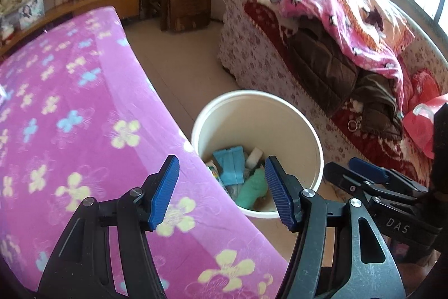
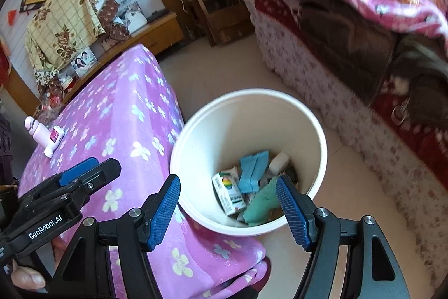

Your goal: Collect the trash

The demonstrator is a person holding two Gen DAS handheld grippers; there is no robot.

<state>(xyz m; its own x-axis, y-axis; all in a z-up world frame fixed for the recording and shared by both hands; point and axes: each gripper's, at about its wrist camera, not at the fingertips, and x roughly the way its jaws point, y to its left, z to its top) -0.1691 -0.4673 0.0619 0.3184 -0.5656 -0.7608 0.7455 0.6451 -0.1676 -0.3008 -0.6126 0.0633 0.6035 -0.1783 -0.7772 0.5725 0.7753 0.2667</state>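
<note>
- The left tool [image 1: 221,192] hangs with its blue pads apart and nothing between them; through the gap show the edge of the desk and the near rim of the bin.
- The right tool [image 2: 228,210] likewise stands apart and empty, poised above the near rim of the white bin [image 2: 313,131].
- The bin [image 1: 280,114] stands on the floor, touching or just beside the corner of the desk [image 1: 84,102], which wears a pink cloth with flowers; the bed [image 1: 266,66] lies well apart across the floor.
- The trash lies at the bottom of the bin, below and beyond both tools, touching neither.
- A small white carton [image 2: 228,194] with a rainbow mark lies tilted, its long axis running from upper left to lower right in the right wrist view.
- A blue folded packet [image 2: 253,171] lies beside the carton, its long axis running roughly up the picture.
- A green crumpled cloth [image 2: 260,203] lies nearest the right tool; its right end is hidden behind the right pad.
- A white block [image 2: 278,161] rests against the far wall of the bin.
- In the left wrist view the carton is mostly cut off by the desk edge, and the rest of the heap is too jumbled to name.
- A pink and white bottle [image 2: 46,138] lies on the desk, well apart from the bin, its long axis slanting from upper left to lower right.
- The bed in the right wrist view is blurred.
</note>
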